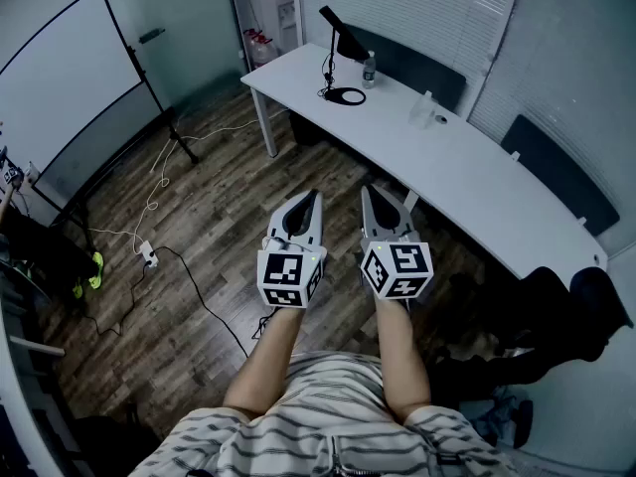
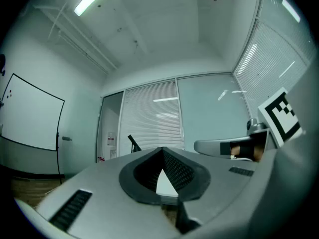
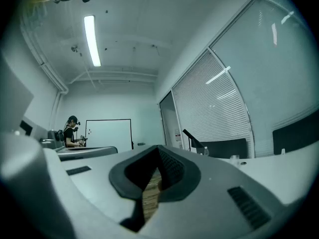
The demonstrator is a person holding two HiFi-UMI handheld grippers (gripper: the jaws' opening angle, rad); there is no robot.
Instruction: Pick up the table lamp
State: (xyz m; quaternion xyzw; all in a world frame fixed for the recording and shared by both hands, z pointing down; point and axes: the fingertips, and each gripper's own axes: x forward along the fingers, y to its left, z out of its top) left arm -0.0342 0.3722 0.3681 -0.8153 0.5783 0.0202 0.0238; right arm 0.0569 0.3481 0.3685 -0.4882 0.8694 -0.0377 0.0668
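Note:
The black table lamp (image 1: pixel 338 53) stands on the far left end of the long white table (image 1: pixel 467 167), with its ring base toward me and its head tilted up. It shows small and far off in the left gripper view (image 2: pixel 133 144) and in the right gripper view (image 3: pixel 192 139). My left gripper (image 1: pixel 310 199) and my right gripper (image 1: pixel 370 193) are held level side by side over the wooden floor, well short of the table. Both have their jaws together with nothing between them.
A small bottle (image 1: pixel 369 71) stands beside the lamp, and a clear cup (image 1: pixel 427 112) sits further along the table. A whiteboard on a stand (image 1: pixel 70 87) is at the left, with cables (image 1: pixel 149 256) on the floor. Dark chairs (image 1: pixel 537 316) crowd the right. A person (image 3: pixel 72 131) stands far off.

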